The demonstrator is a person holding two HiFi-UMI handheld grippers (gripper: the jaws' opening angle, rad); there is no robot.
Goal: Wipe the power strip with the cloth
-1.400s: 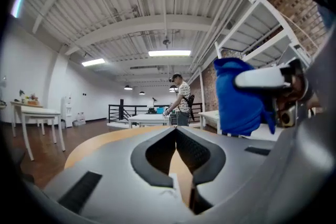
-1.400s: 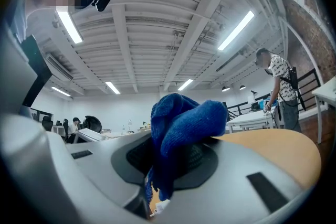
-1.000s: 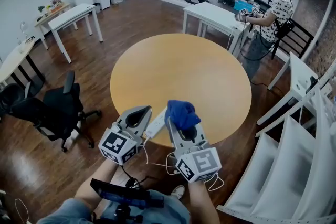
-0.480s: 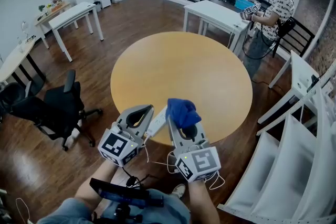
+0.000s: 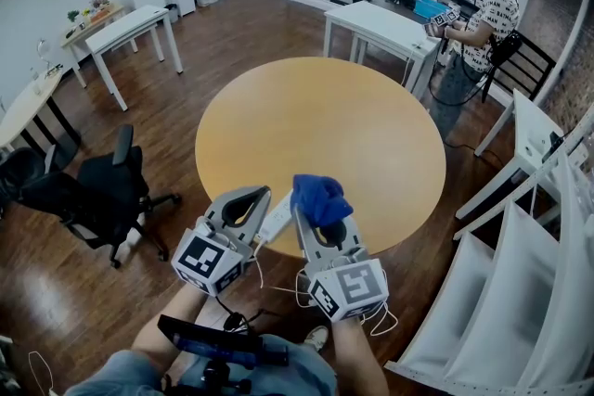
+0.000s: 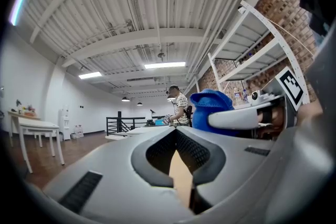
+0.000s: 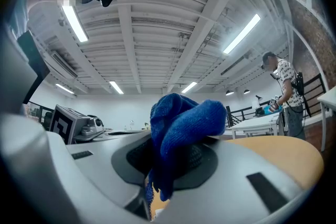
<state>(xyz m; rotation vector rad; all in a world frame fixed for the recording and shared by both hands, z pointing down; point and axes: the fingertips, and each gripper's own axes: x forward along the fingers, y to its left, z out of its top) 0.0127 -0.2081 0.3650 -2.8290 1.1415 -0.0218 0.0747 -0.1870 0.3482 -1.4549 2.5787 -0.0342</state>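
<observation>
My right hand-held gripper point(image 7: 169, 168) pinches the blue cloth point(image 7: 181, 123), which bunches up over its jaws. My left hand-held gripper point(image 6: 178, 149) is pressed together on nothing. The white power strip point(image 5: 276, 216) lies between the two, at the near edge of the round surface point(image 5: 353, 134).

Most of the power strip point(image 5: 276, 216) was hidden at the near edge of the tabletop point(image 5: 320, 125), covered by the left tool point(image 5: 252, 197) and the right tool point(image 5: 322, 220). The lower end of the cloth point(image 5: 319, 198) was buried between the right tool's jaws. Contact between cloth and strip could not be told.
</observation>
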